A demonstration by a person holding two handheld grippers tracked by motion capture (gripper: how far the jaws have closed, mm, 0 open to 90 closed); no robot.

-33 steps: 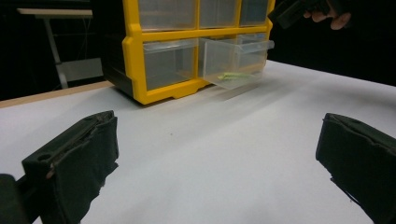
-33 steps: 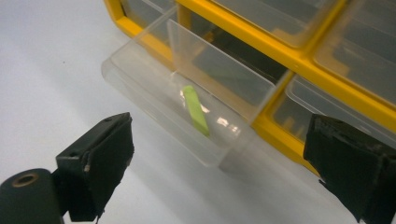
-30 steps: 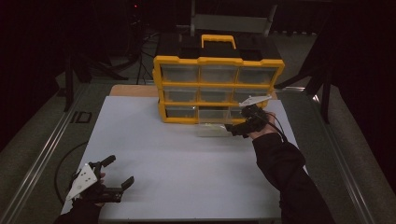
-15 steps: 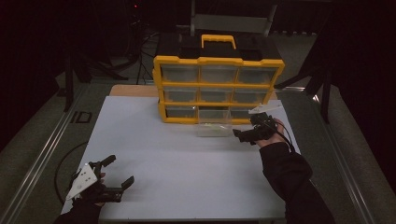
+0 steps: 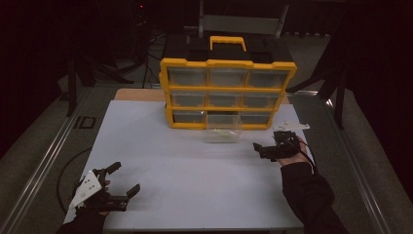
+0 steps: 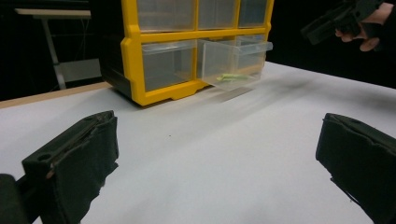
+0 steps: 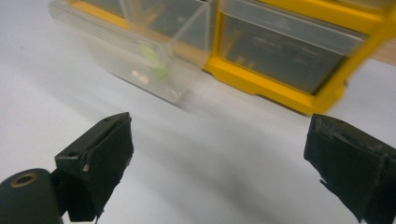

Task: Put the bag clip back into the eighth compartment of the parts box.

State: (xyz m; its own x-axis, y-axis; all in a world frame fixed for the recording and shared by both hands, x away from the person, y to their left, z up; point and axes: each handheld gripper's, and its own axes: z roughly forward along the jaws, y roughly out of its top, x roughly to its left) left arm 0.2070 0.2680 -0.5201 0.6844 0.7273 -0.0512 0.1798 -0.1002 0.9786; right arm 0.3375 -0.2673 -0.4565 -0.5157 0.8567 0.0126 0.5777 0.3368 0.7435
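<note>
Three cams: one fixed overhead, one riding each set of tongs.

High view sits above the near edge, looks forward and down: whole white worktop (image 5: 195, 195) in frame, yellow drawer cabinet (image 5: 227, 92) upper centre. Left gripper view rides low over the worktop, looks out between its own black jaws, cabinet at top, pulled-out clear drawer (image 6: 236, 63) upper centre, other hand upper right. Right gripper view is much closer, tilted, same drawer at upper left. All three share cabinet and open drawer.
</note>
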